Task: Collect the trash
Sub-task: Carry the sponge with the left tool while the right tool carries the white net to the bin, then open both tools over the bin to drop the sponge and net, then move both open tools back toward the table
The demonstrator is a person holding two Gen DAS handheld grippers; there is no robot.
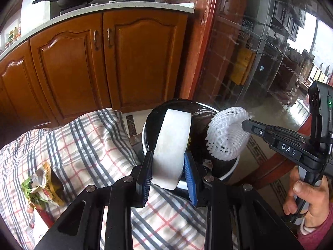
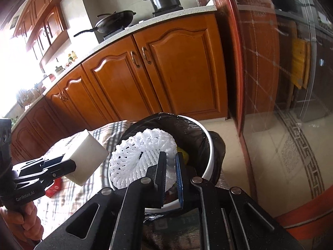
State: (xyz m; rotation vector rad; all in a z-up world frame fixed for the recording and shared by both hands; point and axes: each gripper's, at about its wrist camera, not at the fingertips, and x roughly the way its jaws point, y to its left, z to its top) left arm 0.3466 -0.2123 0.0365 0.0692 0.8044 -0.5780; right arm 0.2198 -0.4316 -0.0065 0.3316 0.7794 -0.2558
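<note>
Our left gripper (image 1: 168,166) clamping a foam block (image 1: 173,143), our right gripper (image 2: 170,175) pinching a foam net (image 2: 139,156), both over the lined bin (image 2: 208,145), beside a checked cloth (image 1: 83,145)

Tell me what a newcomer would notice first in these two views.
Two white pieces of trash held over the lined bin: the left gripper clamps a foam block, the right gripper pinches a foam net. Beside the bin, a checked cloth carries a crumpled wrapper.
</note>
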